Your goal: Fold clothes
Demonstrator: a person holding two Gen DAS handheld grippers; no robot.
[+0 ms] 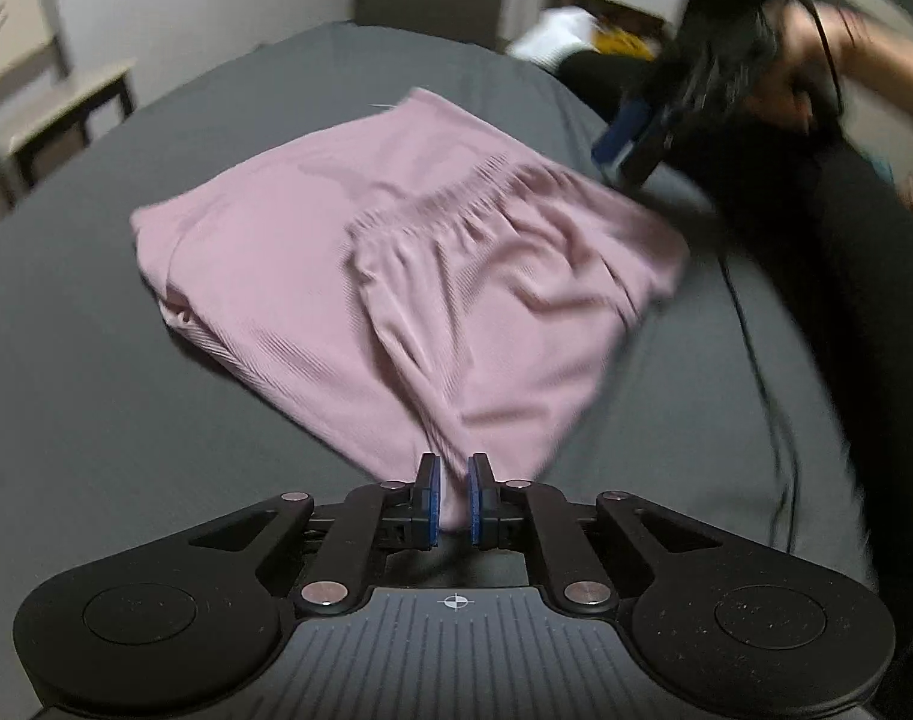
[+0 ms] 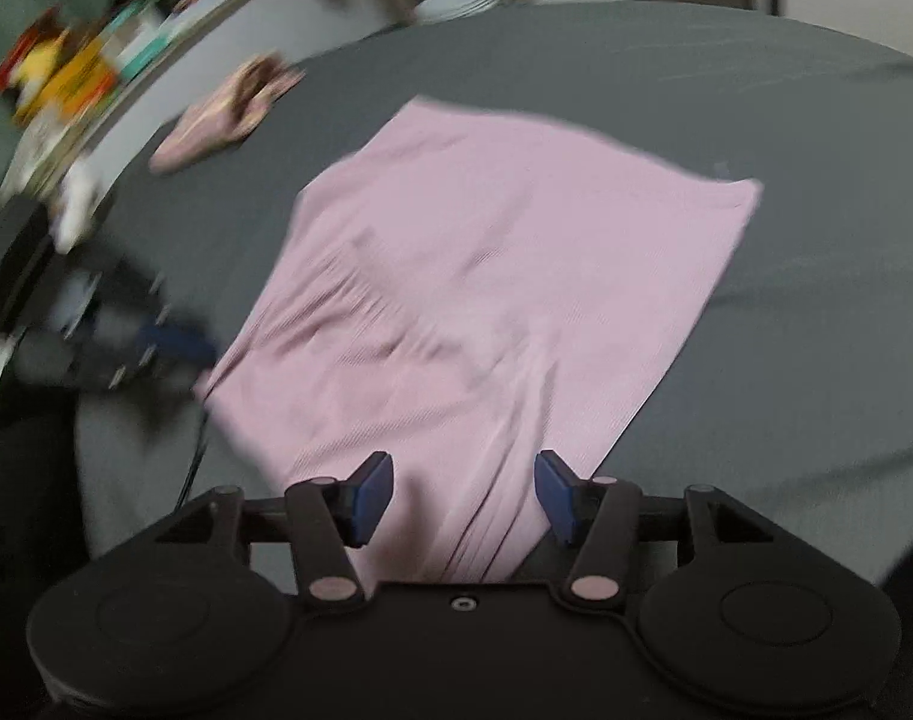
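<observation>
Between the blue pads of the left gripper (image 1: 452, 498), a pinched corner of the pink ribbed garment (image 1: 432, 276) hides its own edge. Motion blur smears the right gripper (image 2: 463, 495), jaws spread wide over the cloth. Its gathered waistband wrinkles; folded, it lies on the grey bed sheet (image 1: 96, 360).

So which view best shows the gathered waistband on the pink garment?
The left wrist view: the pink garment's gathered waistband runs across the cloth, its puckers fairly distinct. The right wrist view shows the same band blurred and faint.
</observation>
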